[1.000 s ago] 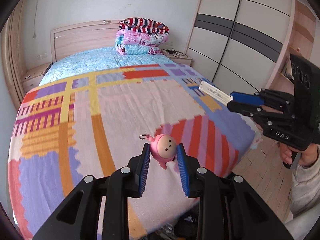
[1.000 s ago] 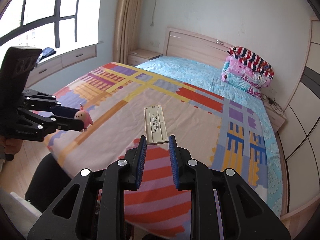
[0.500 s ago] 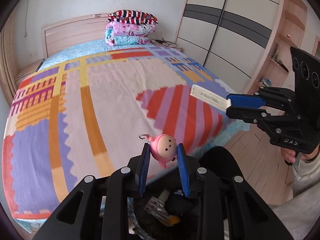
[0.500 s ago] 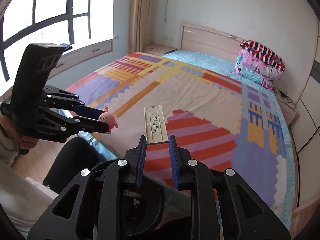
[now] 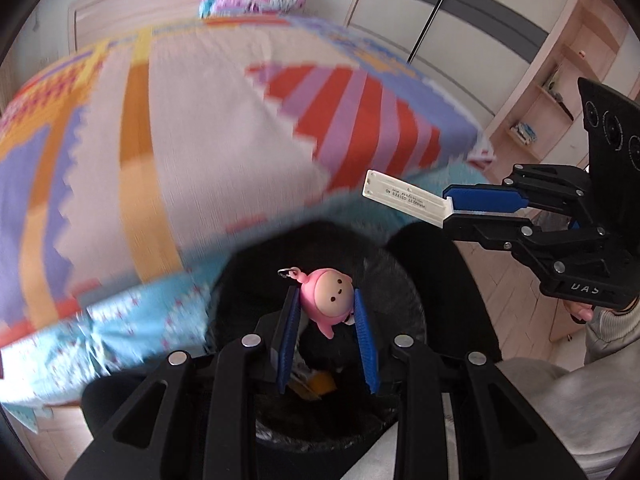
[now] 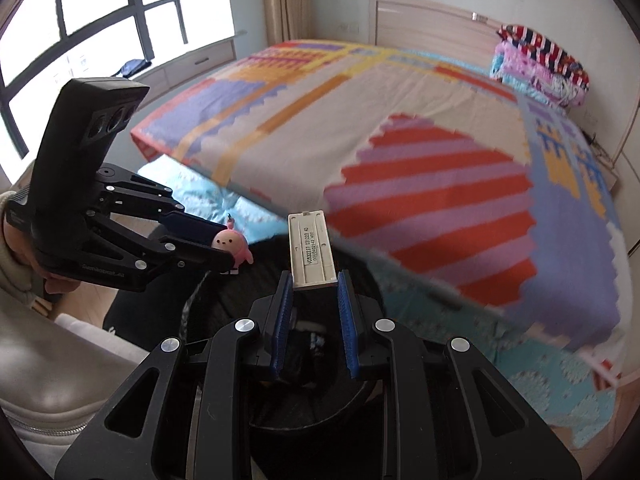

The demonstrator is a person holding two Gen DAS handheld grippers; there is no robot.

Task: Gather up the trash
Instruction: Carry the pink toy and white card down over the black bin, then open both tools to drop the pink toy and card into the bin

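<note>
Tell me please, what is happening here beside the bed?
A person is collecting trash with a handheld gripper in each hand. The left gripper is shut on a pink doll keychain, and the right gripper is shut on a white plastic strip. Both hang over a black trash bin at the foot of the bed. Nothing is released yet; some trash already lies inside.

left gripper [image 5: 326, 310] and right gripper [image 6: 314, 282] clamped (both loaded).
</note>
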